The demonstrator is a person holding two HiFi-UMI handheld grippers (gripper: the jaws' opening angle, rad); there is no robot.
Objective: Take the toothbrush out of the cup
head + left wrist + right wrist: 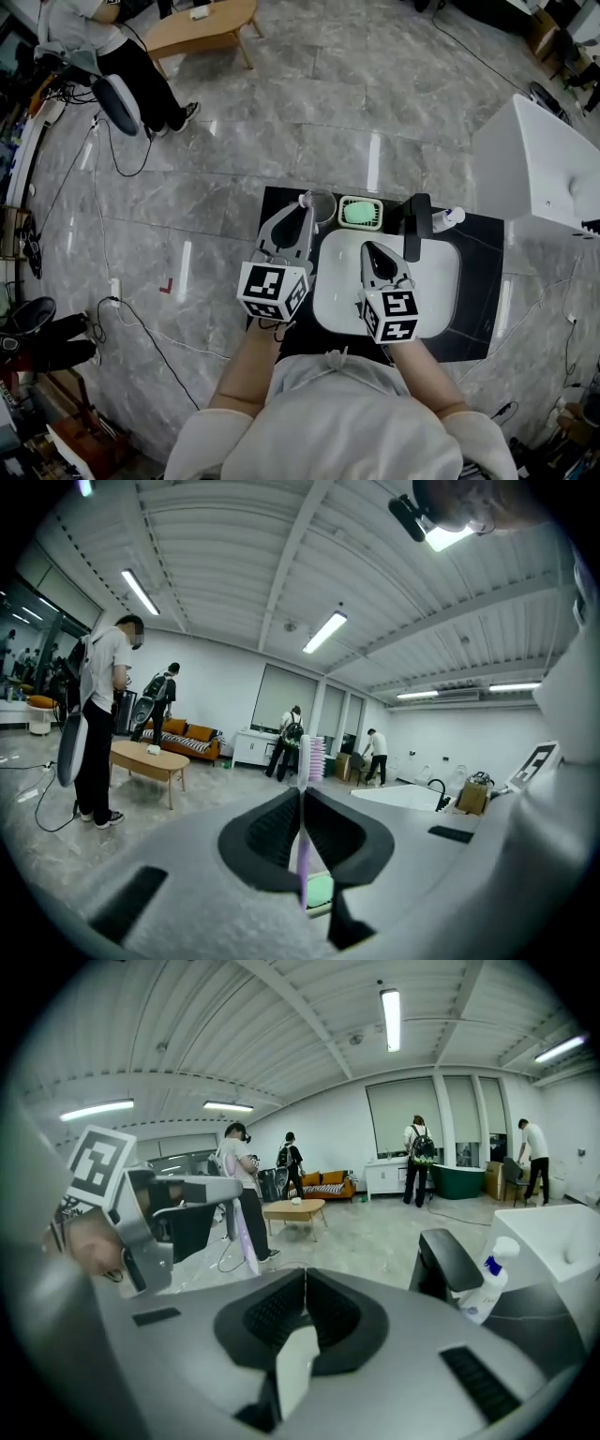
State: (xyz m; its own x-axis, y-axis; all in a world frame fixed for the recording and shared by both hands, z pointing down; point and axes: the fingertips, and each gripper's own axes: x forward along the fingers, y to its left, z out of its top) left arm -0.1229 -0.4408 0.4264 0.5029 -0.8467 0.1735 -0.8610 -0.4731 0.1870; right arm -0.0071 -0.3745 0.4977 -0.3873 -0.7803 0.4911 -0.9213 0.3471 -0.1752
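Two grippers, one loaded. At centre, the left gripper (302,797), clamped on the lilac handle of the toothbrush (301,869), bristled head upright above the pads, tail below them. Beside it, the right gripper (304,1283), closed on nothing, idle over the white basin (431,281).

Step in hand, by judgement: lifting the toothbrush clear of the cup (322,206), grip already made. Next move probably calls for a straight upward draw, tail past the rim, then a carry aside, away from the green soap dish (360,213) and the black faucet (416,225).

Left gripper view: shows the grip and the whole toothbrush, but no cup. Head view: shows the cup just beside the left jaw tips, yet leaves the tail's place, in or out of it, unclear. Right gripper view: adds a spray bottle (487,1283) beside the faucet.
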